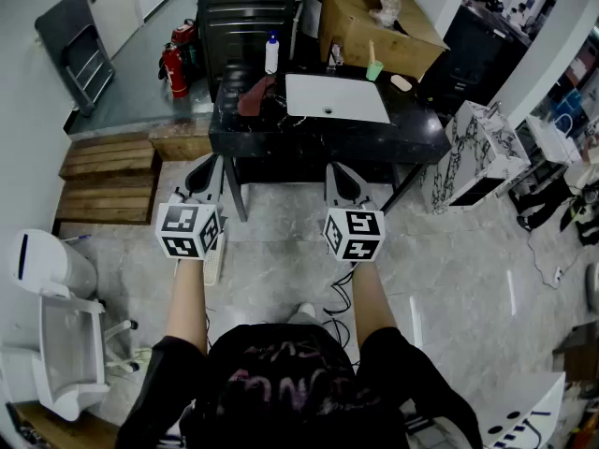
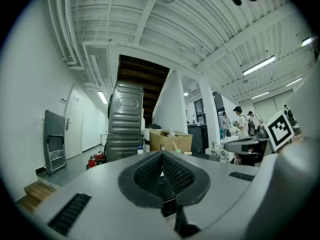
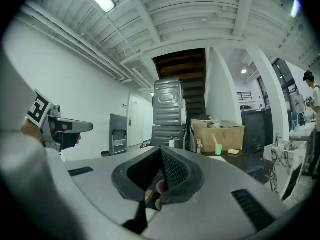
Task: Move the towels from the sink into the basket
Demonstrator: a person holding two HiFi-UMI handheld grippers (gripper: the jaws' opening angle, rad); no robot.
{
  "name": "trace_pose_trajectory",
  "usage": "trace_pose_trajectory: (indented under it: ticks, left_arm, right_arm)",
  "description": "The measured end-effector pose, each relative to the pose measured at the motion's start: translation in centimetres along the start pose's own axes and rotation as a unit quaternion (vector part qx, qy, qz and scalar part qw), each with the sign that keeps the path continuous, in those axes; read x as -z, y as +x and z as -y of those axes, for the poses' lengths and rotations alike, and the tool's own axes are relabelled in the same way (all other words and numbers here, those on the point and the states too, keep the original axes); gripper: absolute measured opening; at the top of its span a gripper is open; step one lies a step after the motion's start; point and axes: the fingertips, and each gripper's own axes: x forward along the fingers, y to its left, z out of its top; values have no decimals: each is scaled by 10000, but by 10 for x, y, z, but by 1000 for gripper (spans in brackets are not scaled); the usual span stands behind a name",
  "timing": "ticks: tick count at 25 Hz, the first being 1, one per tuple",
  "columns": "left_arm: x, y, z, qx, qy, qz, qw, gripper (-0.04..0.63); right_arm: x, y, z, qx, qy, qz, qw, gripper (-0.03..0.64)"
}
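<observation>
Here left gripper [image 1: 206,160] and right gripper [image 1: 343,168] reach forward level, jaws together.

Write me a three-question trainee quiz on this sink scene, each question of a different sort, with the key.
1. True or false: the left gripper and right gripper are both shut with nothing between their fingers.
2. Where is the reddish cloth relative to the sink? A. inside it. B. to its left, on the counter. C. on the floor.
3. What colour is the cup in front of the cardboard box?
Key: 1 true; 2 B; 3 green.
</observation>
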Motion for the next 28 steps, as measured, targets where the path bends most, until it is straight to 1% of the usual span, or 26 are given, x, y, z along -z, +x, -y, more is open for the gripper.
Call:
trace_pose_trajectory:
  ticks: [10,16,21,28]
  left_arm:
    - [4,-4,0,24,-13,-35,10000,11]
    - [8,-10,-3,36,-40,-75,10000,11]
    - [15,-13,-6,68,-66,-112,9999,11]
    - [26,7,-14,89,-115,-234,9996,11]
  right_arm:
    - [2,-3,-4,42,39,3,10000,14]
    - [0,-6,-14,92,-173,87,9998,15]
    - [8,-7,-18,111,-101,31,9999,15]
    - [15,14,-10,123,-20,-26,9999,15]
